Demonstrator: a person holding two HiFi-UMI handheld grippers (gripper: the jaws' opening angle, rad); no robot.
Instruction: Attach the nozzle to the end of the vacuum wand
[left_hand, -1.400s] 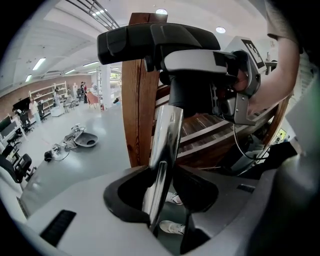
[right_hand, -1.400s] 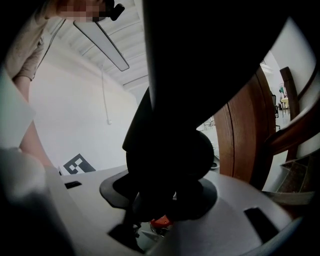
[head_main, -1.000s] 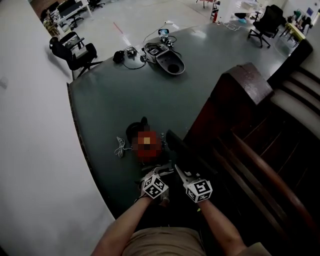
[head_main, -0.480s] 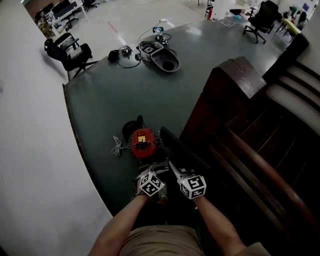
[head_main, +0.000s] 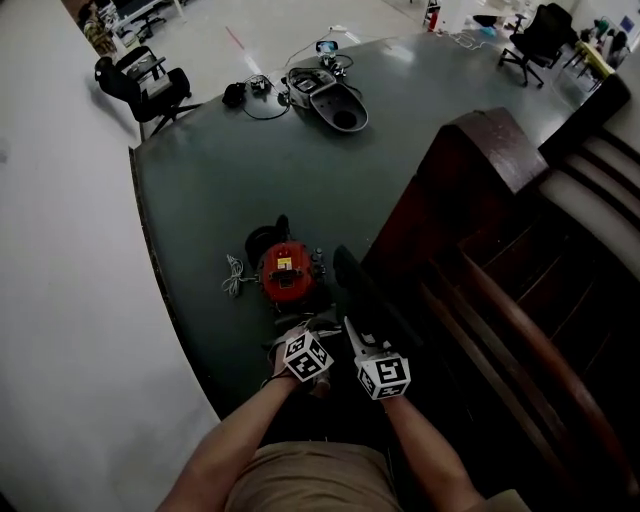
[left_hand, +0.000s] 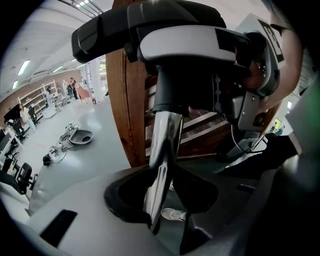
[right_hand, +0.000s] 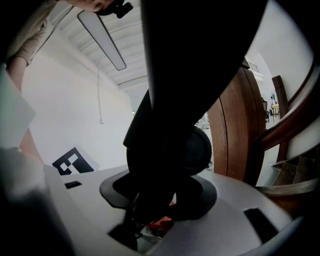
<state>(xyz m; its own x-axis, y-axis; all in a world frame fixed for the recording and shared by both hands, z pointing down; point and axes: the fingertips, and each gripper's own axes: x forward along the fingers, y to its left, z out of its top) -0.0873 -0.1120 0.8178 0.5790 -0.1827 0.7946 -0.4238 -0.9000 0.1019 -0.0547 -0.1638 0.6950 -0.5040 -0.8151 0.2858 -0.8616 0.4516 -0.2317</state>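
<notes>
In the left gripper view a shiny metal wand (left_hand: 162, 150) rises between the jaws of my left gripper (left_hand: 160, 200), which is shut on it. The wand's top sits in the black neck of a black-and-white nozzle (left_hand: 180, 42). My right gripper (right_hand: 160, 200) is shut on the nozzle's dark body (right_hand: 185, 90), which fills most of its view. In the head view the left gripper (head_main: 307, 330) and right gripper (head_main: 353, 330) are side by side just below the red vacuum canister (head_main: 284, 274). The black nozzle (head_main: 355, 285) slants up from the right one.
A dark wooden newel post (head_main: 470, 170) and stair rails stand at the right. A loose cable (head_main: 235, 272) lies left of the canister. Farther off on the grey floor are a grey device with cords (head_main: 335, 105) and an office chair (head_main: 140, 85).
Both grippers stay close together by the red canister, holding the same parts. Only the head view has shifted a little.
</notes>
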